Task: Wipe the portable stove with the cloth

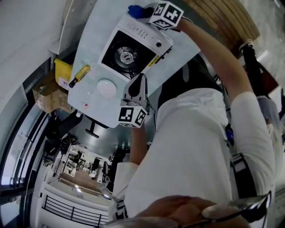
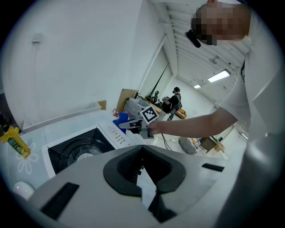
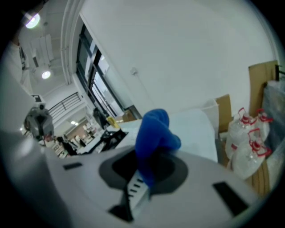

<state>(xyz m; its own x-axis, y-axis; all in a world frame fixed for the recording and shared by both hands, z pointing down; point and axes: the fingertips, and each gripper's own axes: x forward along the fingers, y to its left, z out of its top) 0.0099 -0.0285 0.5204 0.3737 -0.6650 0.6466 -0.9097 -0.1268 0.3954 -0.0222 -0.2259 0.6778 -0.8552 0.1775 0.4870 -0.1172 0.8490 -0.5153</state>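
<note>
Stove [image 1: 133, 50]: one, white, on the pale surface [image 1: 95, 31] toward 12 o'clock in the head view. One blue cloth [image 1: 135, 10] is pinched in the right tool [image 1: 143, 12] by the stove's 12 o'clock corner. The left tool [image 1: 138, 80], jaws drawn together on nothing, hangs at its 6 o'clock edge. One yellow bottle [image 1: 79, 75] and one white dish [image 1: 107, 88] lie at 8 o'clock. Only the right gripper view shows at least two red-capped jugs [image 3: 249, 138], at 3 o'clock.
</note>
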